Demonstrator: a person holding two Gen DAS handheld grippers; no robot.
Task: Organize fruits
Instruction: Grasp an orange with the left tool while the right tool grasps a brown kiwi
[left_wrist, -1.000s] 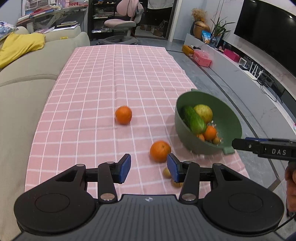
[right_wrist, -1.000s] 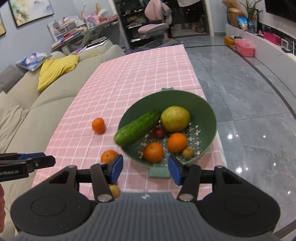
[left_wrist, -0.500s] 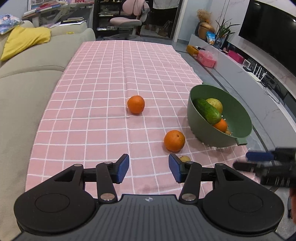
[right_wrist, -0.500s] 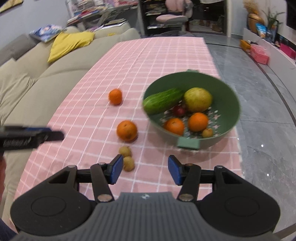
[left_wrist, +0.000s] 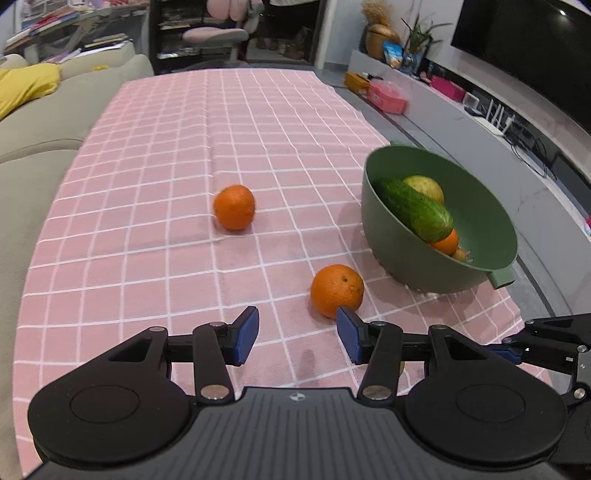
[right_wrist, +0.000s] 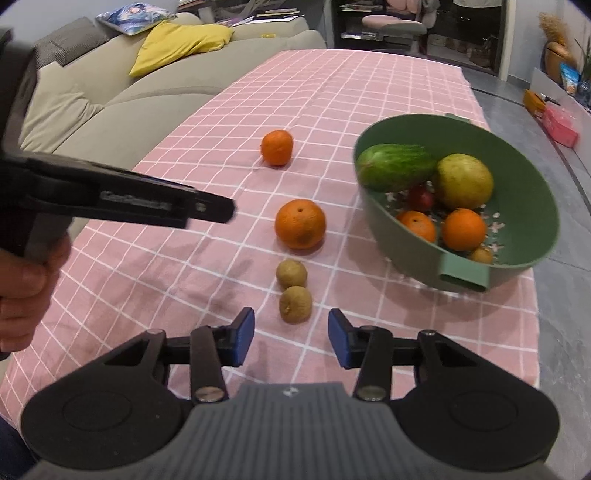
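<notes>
A green bowl (right_wrist: 532, 206) on the pink checked cloth holds a cucumber (right_wrist: 397, 166), a yellow-green fruit (right_wrist: 464, 181), two oranges, a red fruit and a small brown fruit. On the cloth lie a near orange (right_wrist: 300, 223), a far orange (right_wrist: 277, 147) and two small brown fruits (right_wrist: 291, 273) (right_wrist: 295, 304). My right gripper (right_wrist: 291, 338) is open and empty, just short of the nearest brown fruit. My left gripper (left_wrist: 297, 335) is open and empty; the near orange (left_wrist: 337, 290) sits just beyond its right finger. The bowl (left_wrist: 388, 229) stands to its right.
A beige sofa (right_wrist: 110, 96) with a yellow cushion runs along the table's left side. The cloth's right edge drops to a grey floor (right_wrist: 561, 332). The left gripper's body (right_wrist: 110, 195) crosses the right wrist view at left. A TV unit (left_wrist: 498, 122) stands far right.
Both grippers have pulled back and swung left from the bowl. The right gripper now faces the two small brown fruits. The left gripper now has the near orange by its right finger.
</notes>
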